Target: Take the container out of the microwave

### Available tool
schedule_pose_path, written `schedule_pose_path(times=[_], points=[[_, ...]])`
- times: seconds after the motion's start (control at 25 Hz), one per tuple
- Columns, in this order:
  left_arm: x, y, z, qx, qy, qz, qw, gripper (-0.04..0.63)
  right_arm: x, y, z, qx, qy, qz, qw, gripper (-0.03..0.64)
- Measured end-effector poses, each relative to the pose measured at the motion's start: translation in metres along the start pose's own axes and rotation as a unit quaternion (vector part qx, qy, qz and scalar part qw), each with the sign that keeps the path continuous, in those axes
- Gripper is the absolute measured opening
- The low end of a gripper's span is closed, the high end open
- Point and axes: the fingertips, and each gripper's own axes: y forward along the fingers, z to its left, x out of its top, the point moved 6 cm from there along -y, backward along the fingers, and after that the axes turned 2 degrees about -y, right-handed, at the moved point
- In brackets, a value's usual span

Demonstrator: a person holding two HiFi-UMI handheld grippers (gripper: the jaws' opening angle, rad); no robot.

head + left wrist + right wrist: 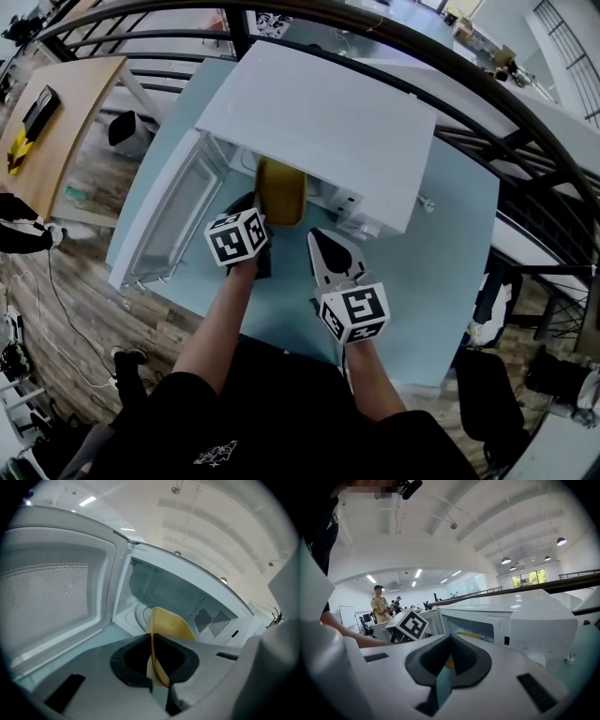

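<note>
A white microwave (328, 122) stands on a light blue table (441, 281) with its door (173, 211) swung open to the left. A yellow container (279, 190) sits at the mouth of the cavity, half out of it. My left gripper (255, 208) is shut on the container's near rim; in the left gripper view that rim (171, 623) is pinched between the jaws of this gripper (157, 637). My right gripper (319, 236) hovers just right of the container with its jaws shut on nothing. In the right gripper view the right gripper (450, 637) points at the microwave (520, 616).
The open door (56, 602) stands close on the left of my left gripper. A small metal piece (427, 203) lies on the table right of the microwave. A dark railing (525, 122) curves behind it. A person (379, 604) stands far off.
</note>
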Motion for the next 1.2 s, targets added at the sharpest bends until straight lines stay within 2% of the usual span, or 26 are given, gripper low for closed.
schedule_pose_path(times=[0.6, 1.2], points=[[-0.062, -0.051, 0.036, 0.026, -0.016, 0.005, 0.9995, 0.029, -0.025, -0.022, 0.03, 0.038, -0.015, 0.019, 0.999, 0.006], [-0.124, -0.063, 0.058, 0.044, -0.01, 0.03, 0.9985, 0.029, -0.061, -0.044, 0.038, 0.051, -0.008, 0.047, 0.998, 0.006]])
